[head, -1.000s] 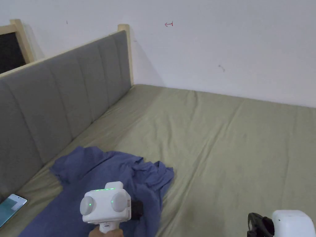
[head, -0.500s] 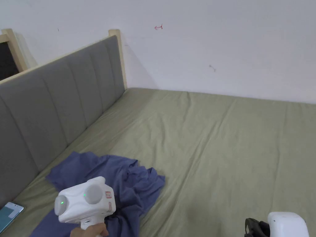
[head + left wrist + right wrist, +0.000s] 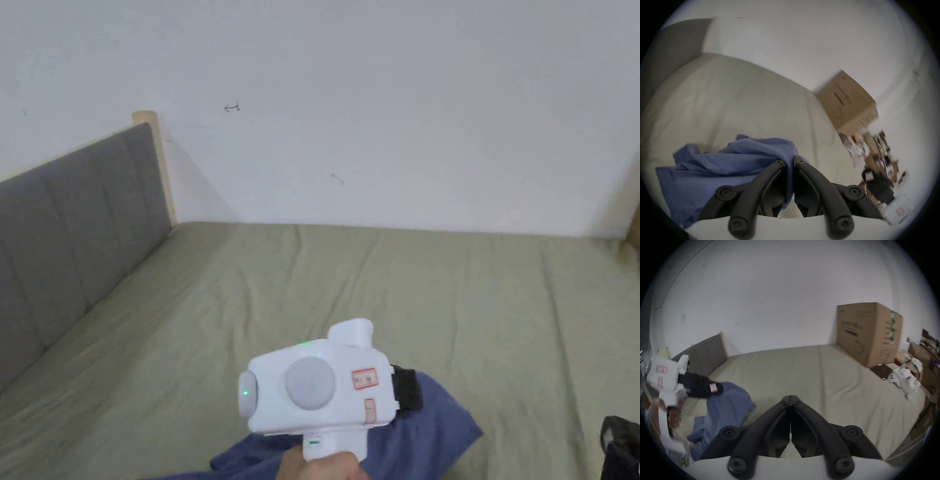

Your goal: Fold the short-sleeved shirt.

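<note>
Dragging rightward | left hand-held gripper [image 3: 790,160] clamps shirt [image 3: 730,164] | bed [image 3: 312,281]

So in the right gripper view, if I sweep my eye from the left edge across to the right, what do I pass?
Left gripper → blue shirt → right gripper with its jaws together → cardboard box → white clutter past the bed's edge.
</note>
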